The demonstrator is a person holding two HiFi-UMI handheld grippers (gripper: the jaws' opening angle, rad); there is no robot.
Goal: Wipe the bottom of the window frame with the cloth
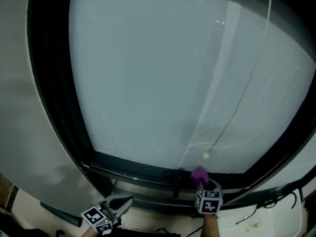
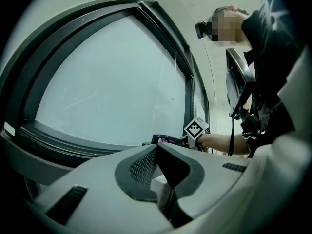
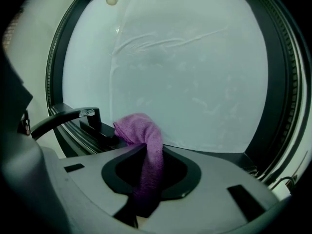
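The wide frosted glass window pane fills my view, its dark metal window frame running along the bottom. My right gripper is clenched on the small purple microfibre cloth, whose free fold sits at the bottom rail, just beside a black lever handle. My left gripper hangs lower, jaws together on nothing. The cloth looks light, soft and floppy; a hold close to the working fold should keep it from bunching.
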